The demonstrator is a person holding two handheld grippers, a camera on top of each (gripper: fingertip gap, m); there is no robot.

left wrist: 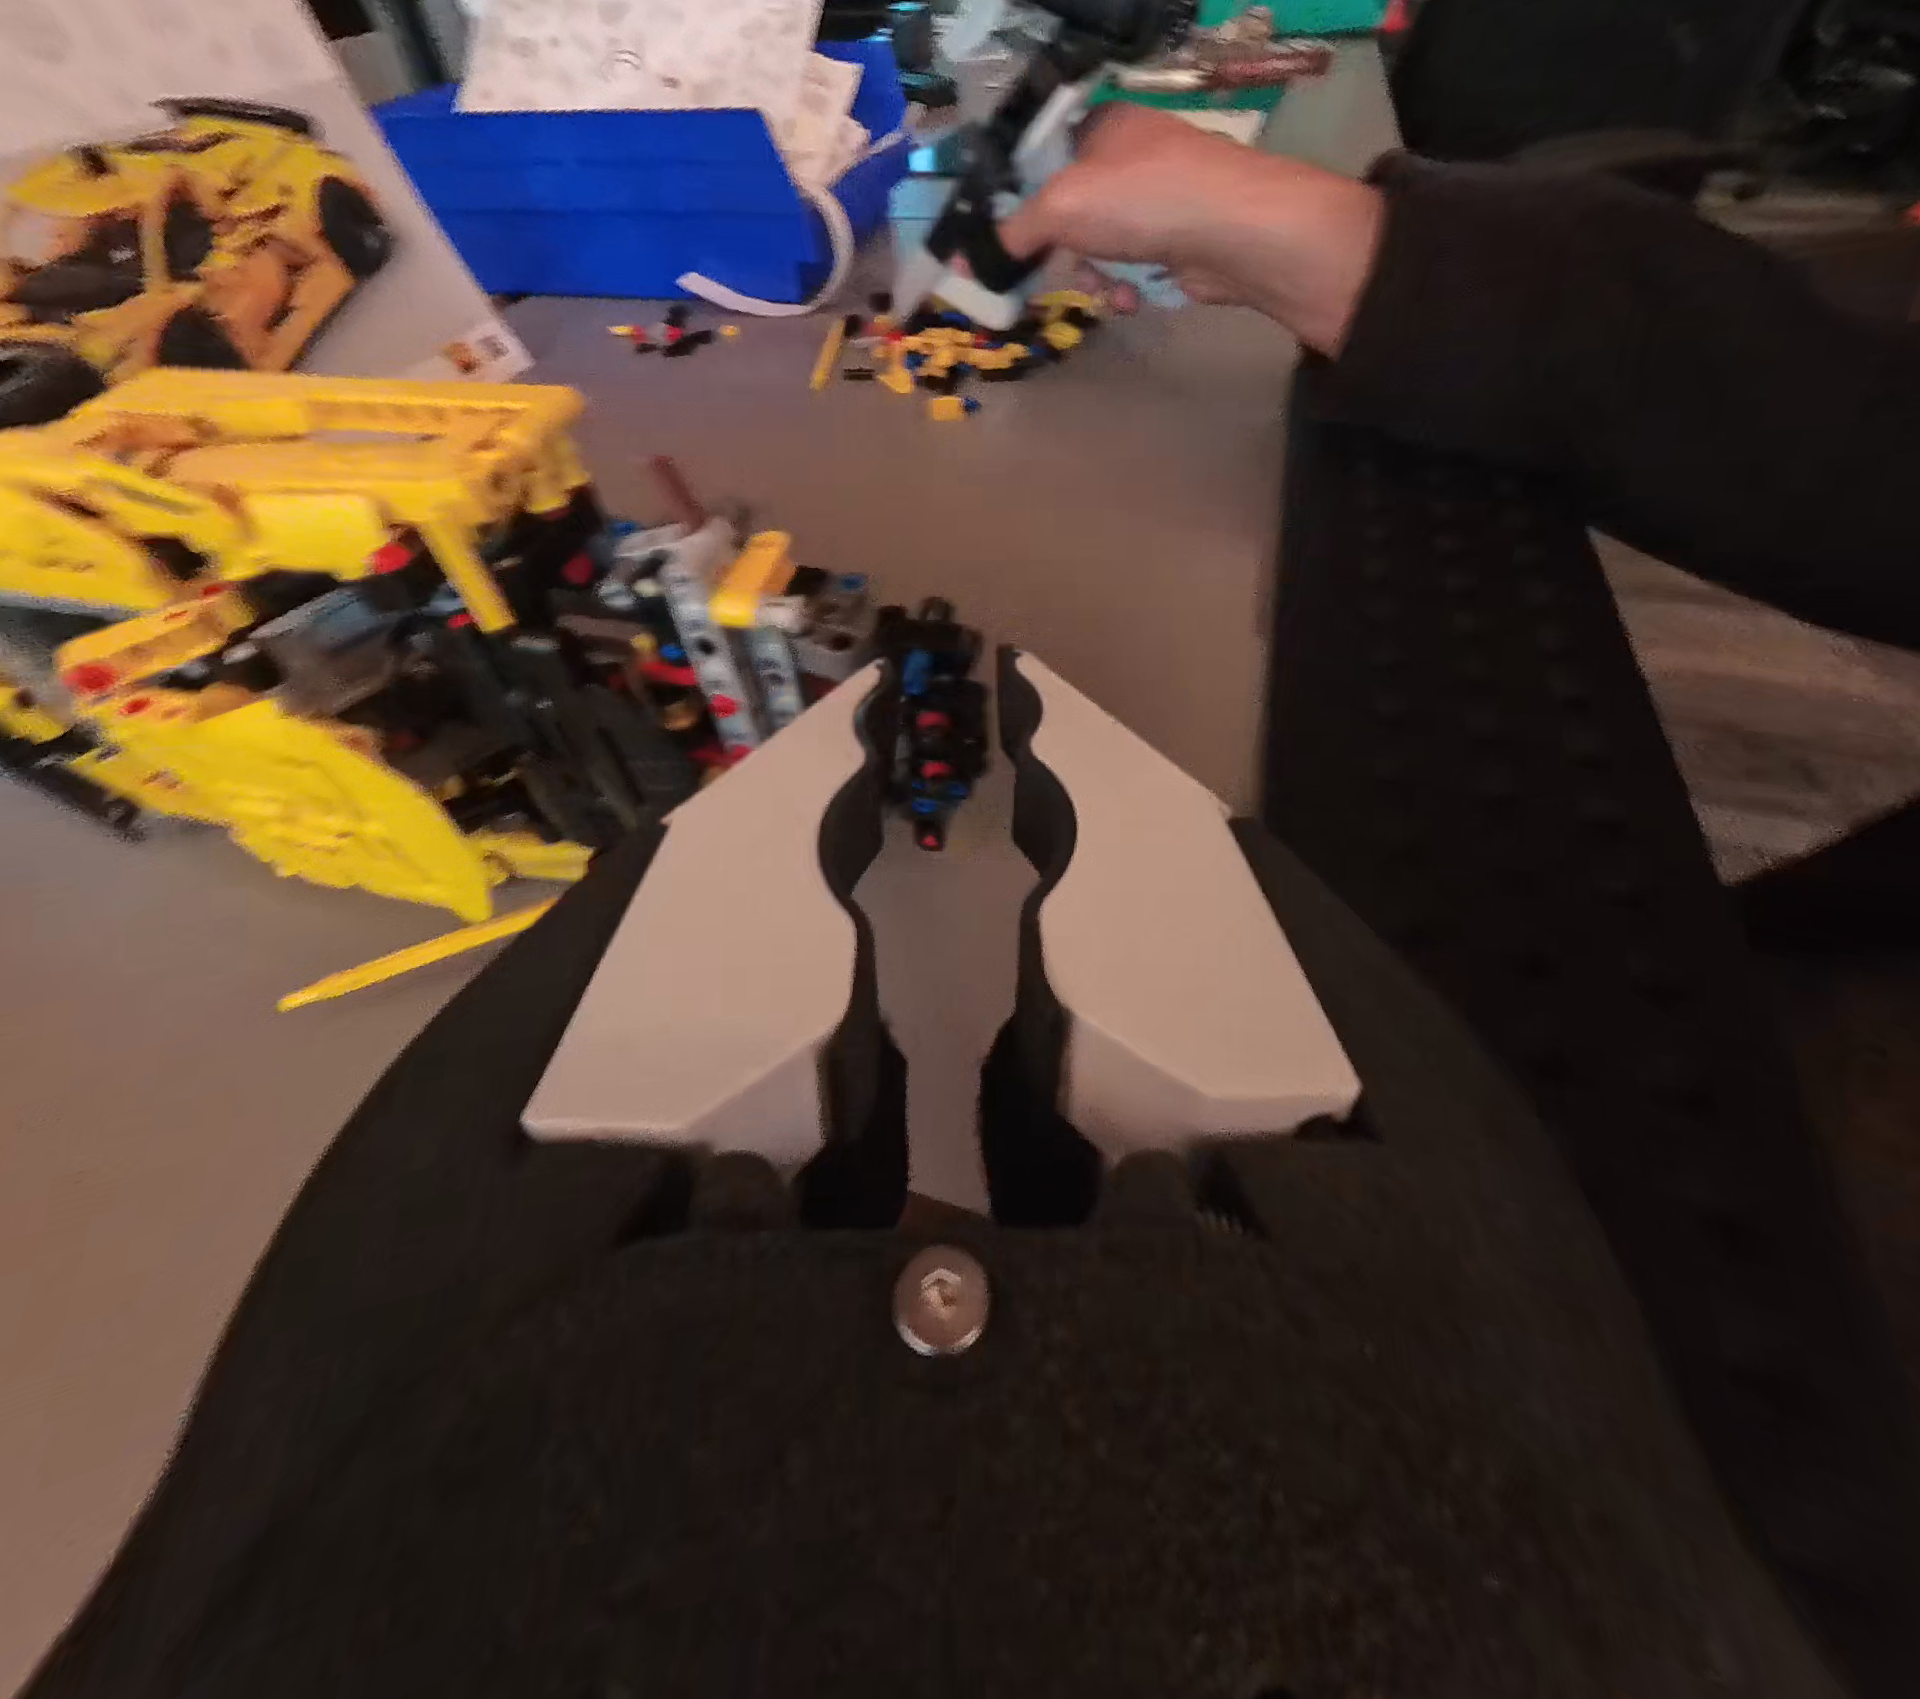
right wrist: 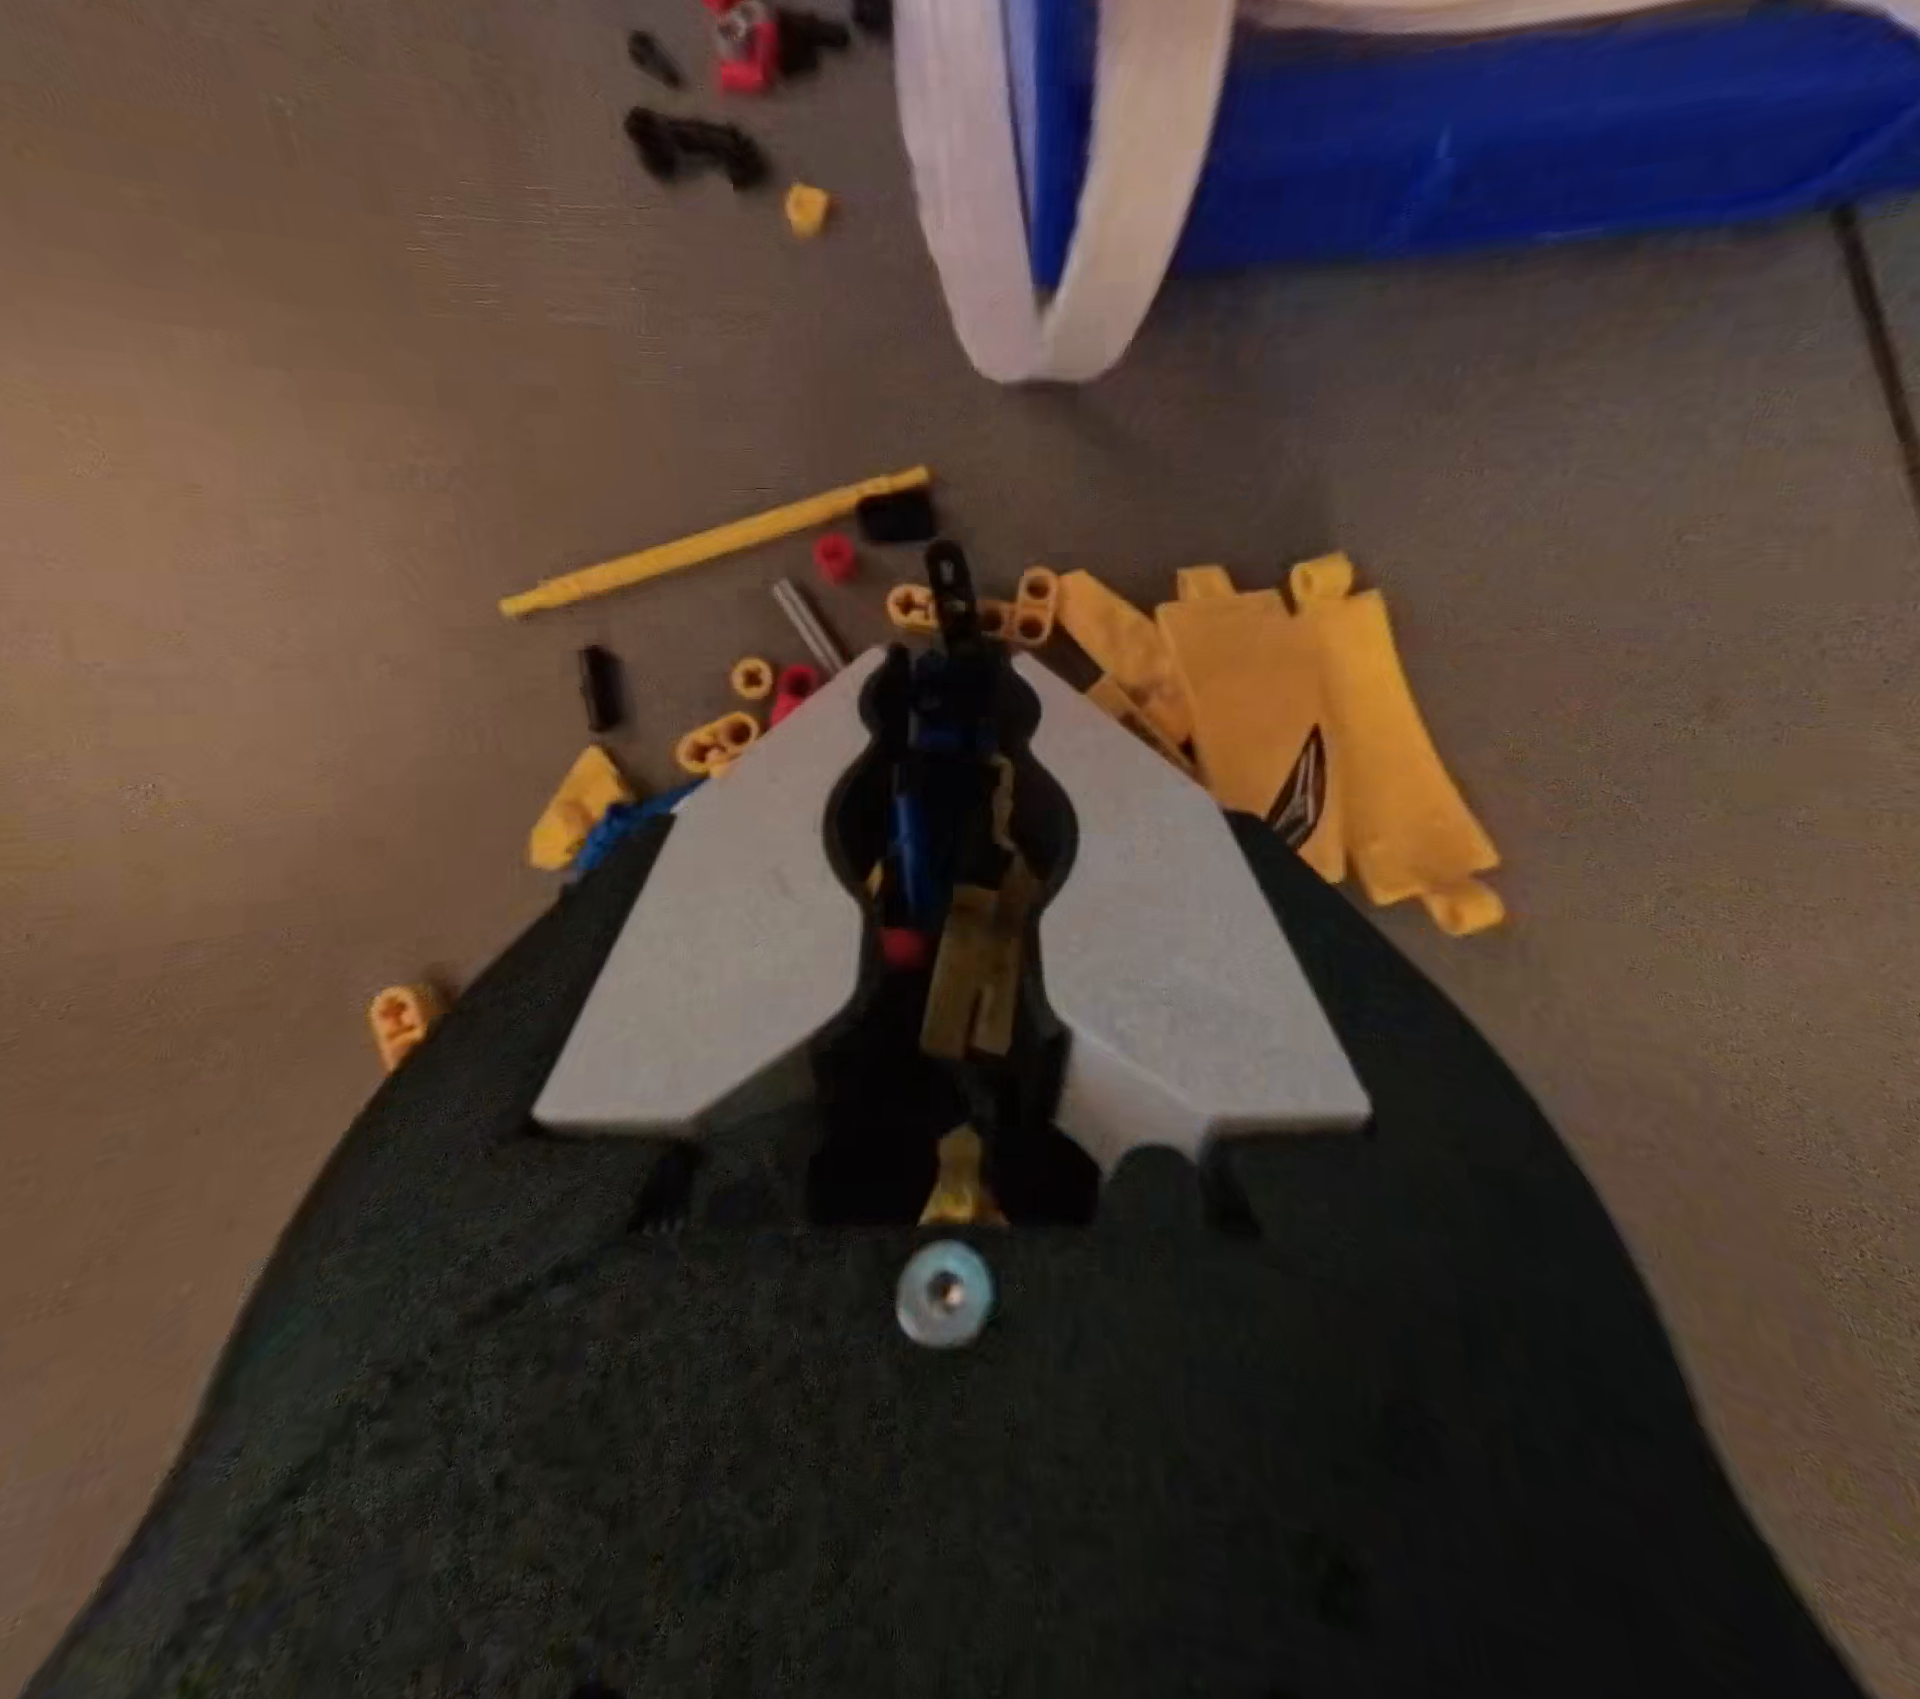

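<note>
My left gripper is open. A small black assembly with blue and red pins stands between its pads. It sits close against the left pad, with a visible gap to the right pad. A partly built yellow car model lies just to the left of it. My right gripper is shut on a black piece with blue parts, whose thin black end sticks out past the fingertips. It hovers over a pile of loose yellow, black and red parts. In the left wrist view a hand holds the right gripper over that pile.
A blue bin holding white paper bags stands at the back, and a white strap hangs from it. A box with a yellow car picture leans at the left. A long yellow rod and a small cluster of parts lie on the grey table.
</note>
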